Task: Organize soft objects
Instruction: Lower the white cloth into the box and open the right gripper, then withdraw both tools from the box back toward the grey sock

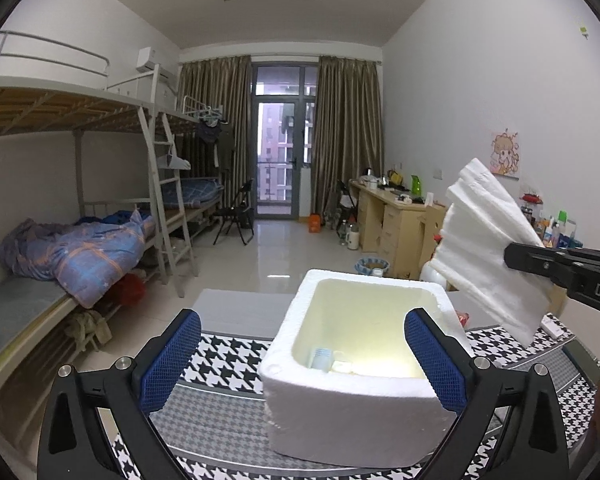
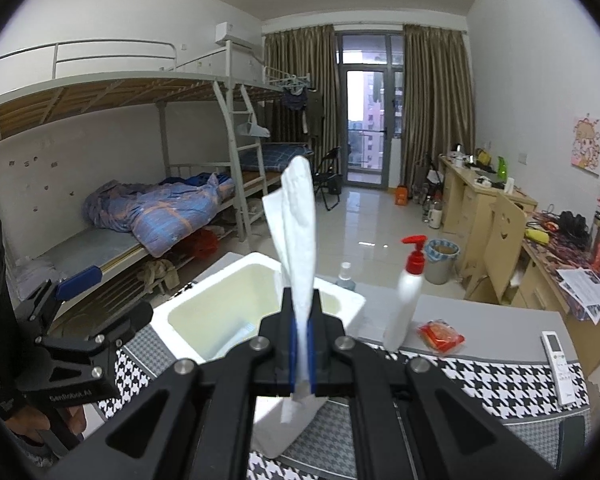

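left wrist view: the left gripper [image 1: 302,360] has its two blue-padded fingers [image 1: 170,356] spread wide, with nothing pressed between them; the white foam box [image 1: 352,412] stands between and just beyond the pads, its open top facing up. inside the box, near its left wall, lie a few small pale items [image 1: 328,360], too indistinct to name. the box rests on a table covered by a black-and-white houndstooth cloth [image 1: 228,354].

to the right, the right gripper [image 1: 512,254] enters from the frame edge, holding a white folded soft sheet [image 1: 488,240] raised above and to the right of the box, clear of its rim.

right wrist view: the right gripper [image 2: 302,354] has its fingers brought together, clamped on the white folded soft sheet [image 2: 300,232], which stands up between the pads and droops a little below them. the foam box [image 2: 216,316] lies just beyond, slightly left. the left gripper [image 2: 80,280] appears at the left edge, held by a hand [image 2: 66,420]. on the table to the right stand a white pump bottle with red top [image 2: 410,284], a red packet [image 2: 440,334] and a white remote control [image 2: 560,366].
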Tool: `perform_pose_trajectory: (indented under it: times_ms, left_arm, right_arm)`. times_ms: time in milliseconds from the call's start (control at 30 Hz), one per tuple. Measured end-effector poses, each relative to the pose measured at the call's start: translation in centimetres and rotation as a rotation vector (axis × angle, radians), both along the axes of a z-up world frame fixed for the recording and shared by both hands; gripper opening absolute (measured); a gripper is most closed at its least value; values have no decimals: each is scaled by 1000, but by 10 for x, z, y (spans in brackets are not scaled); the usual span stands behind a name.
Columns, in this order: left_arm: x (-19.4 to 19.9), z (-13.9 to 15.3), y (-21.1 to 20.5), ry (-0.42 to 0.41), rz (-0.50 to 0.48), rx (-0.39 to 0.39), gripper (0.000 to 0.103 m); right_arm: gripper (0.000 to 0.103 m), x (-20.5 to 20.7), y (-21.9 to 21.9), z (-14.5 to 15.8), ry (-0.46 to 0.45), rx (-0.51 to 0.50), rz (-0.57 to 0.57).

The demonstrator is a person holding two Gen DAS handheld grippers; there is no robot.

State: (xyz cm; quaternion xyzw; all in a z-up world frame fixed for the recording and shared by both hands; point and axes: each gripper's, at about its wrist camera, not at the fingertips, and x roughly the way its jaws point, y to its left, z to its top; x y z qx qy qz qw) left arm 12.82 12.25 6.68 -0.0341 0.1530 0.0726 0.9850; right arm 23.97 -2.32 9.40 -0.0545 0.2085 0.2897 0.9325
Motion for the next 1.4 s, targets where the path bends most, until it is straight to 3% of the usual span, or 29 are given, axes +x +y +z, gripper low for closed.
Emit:
perform_pose_trajectory:
  times_ms: [767,867,1033,1300,1400]
  left_arm:
    - [0,-8,21,-4,29,-13,102]
    - [1,-9,21,-5,38,-9,102]
    - [0,-10,20,-1,52,14,102]
    - [-3,-9,19,-8,66,6,102]
    - [-3,-9,17,-8,60,9,102]
  right_arm:
    - [7,31,53,-26,135,-93,88]
    - [15,35,55,-30,161,-102,102]
    - [61,35,52,-30,164,-72,115]
    - [62,27,47,-30,156,-84,137]
    - [68,22,44,-29,149,-71,153]
